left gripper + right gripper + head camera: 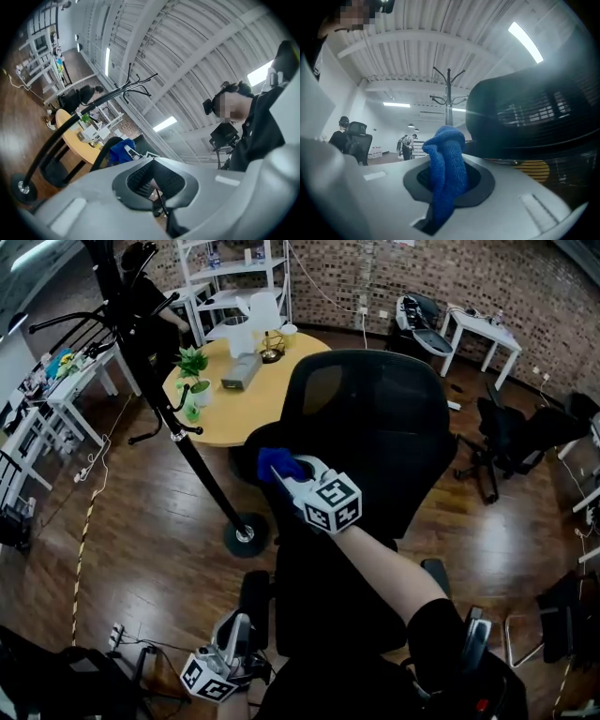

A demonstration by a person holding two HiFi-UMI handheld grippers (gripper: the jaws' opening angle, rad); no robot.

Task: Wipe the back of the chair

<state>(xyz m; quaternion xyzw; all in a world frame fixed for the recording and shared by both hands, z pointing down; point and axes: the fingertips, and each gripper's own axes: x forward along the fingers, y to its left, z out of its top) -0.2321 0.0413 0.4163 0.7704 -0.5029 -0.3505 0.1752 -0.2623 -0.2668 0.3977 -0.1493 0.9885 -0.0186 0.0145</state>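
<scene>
A black office chair stands right in front of me, its mesh back (375, 427) facing me. My right gripper (286, 474) is shut on a blue cloth (278, 465) and holds it against the left edge of the chair back, about halfway up. In the right gripper view the cloth (447, 171) bulges out from between the jaws, with the dark chair back (534, 117) close at the right. My left gripper (234, 638) hangs low by the chair's left armrest (254, 606). Its jaws are together with nothing in them and point up toward the ceiling.
A black coat stand (187, 437) leans past the chair's left side; its round base (246, 535) sits on the wooden floor. Behind is a round yellow table (225, 418) with plants. Another black chair (506, 437) stands to the right and a white table (478, 329) at the back.
</scene>
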